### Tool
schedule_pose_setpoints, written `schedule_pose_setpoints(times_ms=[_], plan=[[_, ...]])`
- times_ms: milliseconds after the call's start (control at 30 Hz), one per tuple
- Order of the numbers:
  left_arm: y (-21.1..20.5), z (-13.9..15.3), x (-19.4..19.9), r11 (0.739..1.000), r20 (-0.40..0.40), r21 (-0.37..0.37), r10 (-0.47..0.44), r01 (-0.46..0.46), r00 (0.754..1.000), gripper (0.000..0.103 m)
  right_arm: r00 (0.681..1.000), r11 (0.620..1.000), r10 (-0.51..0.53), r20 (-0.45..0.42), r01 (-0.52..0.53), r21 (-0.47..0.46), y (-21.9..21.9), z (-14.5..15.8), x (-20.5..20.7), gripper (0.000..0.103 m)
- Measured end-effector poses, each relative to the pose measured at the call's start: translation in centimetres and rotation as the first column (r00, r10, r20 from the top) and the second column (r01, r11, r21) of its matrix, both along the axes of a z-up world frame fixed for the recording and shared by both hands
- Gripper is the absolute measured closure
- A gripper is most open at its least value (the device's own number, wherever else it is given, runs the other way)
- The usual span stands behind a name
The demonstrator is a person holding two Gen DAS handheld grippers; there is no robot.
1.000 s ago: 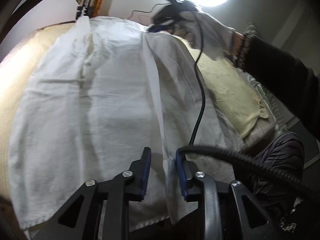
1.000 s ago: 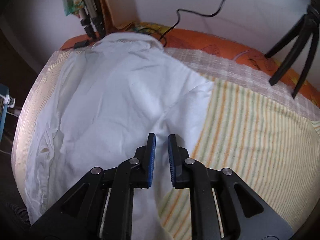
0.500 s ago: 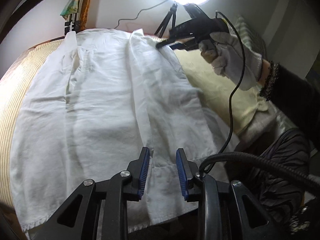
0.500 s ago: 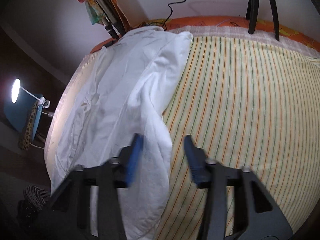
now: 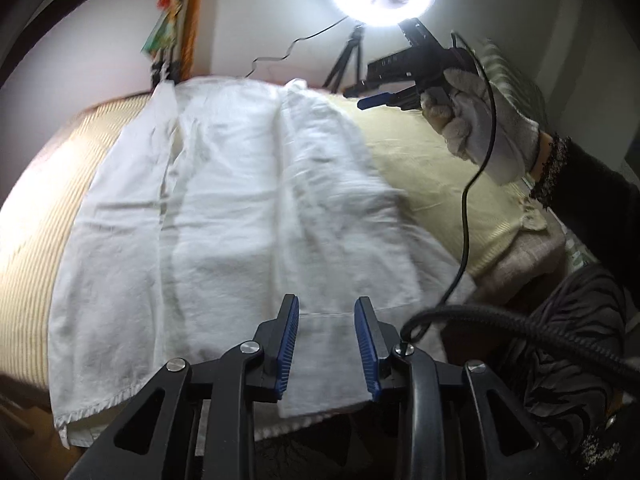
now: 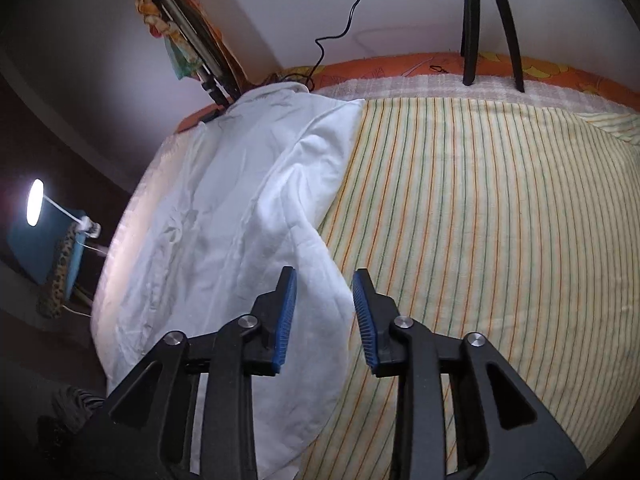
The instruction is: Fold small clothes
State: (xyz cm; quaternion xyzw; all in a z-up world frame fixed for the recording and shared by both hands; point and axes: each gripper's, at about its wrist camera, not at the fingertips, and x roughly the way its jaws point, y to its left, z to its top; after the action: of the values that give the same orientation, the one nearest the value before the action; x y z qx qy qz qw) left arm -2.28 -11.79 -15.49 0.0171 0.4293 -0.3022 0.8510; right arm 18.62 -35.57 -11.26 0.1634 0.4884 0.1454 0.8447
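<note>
On the bed, along its left half as the right wrist camera sees it, lies the shirt — white, spread lengthwise, its long axis running from the near hem up toward the collar end by the wall. One side panel is already turned in over the body, so a soft folded ridge runs up the cloth and a doubled edge meets the striped sheet. The left gripper hangs over the near hem, jaws open and empty, with the hem's stitched line showing in the gap between them; the cloth lies straight ahead of it and below. The right gripper is also open and holding nothing, poised above the folded right edge, the shirt under its left finger and bare sheet under its right. In the left wrist view that same gripper is up in the air beyond the far corner of the cloth, held by a gloved hand, well apart from the fabric. The left is the nearer one to a graspable edge — the hem is right at its fingers. My guess is the next fold goes across the long axis, hem toward collar, and needs both bottom corners pinched; the far side panel at the left looks less neatly tucked, which may skew the fold.
</note>
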Motion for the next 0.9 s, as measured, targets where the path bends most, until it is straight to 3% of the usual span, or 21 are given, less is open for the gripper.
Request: schedule_pose_setpoints(times_ms=[200, 333, 533, 633, 800, 900], plan=[[-3.0, 0.3, -1.7, 0.995, 0.037, 0.026, -0.098, 0.097, 0.994, 0.067, 0.997, 0.994, -0.035, 0.074, 0.027, 0.105, -4.4, 4.7, -4.3, 0.049], [-6.0, -0.4, -2.1, 0.987, 0.038, 0.026, -0.161, 0.160, 0.986, 0.060, 0.994, 0.993, -0.049, 0.092, 0.039, 0.112, -6.5, 6.4, -6.2, 0.040], [-11.5, -1.5, -2.3, 0.971, 0.062, 0.063, -0.233, 0.229, 0.971, 0.054, 0.994, 0.994, -0.058, 0.090, 0.049, 0.101, -8.5, 6.8, -6.9, 0.040], [-13.7, -2.0, -2.1, 0.964, 0.067, 0.082, -0.257, 0.251, 0.964, 0.046, 0.996, 0.994, -0.056, 0.073, 0.049, 0.096, -8.8, 6.1, -6.6, 0.040], [-15.7, -3.1, -1.9, 0.959, 0.056, 0.145, -0.253, 0.243, 0.966, 0.049, 0.998, 0.996, -0.035, 0.051, 0.031, 0.089, -8.4, 4.7, -5.6, 0.040], [-15.9, -3.5, -1.5, 0.961, 0.069, 0.165, -0.236, 0.222, 0.969, 0.061, 0.999, 0.996, -0.014, 0.039, 0.011, 0.089, -7.8, 3.8, -4.9, 0.040]])
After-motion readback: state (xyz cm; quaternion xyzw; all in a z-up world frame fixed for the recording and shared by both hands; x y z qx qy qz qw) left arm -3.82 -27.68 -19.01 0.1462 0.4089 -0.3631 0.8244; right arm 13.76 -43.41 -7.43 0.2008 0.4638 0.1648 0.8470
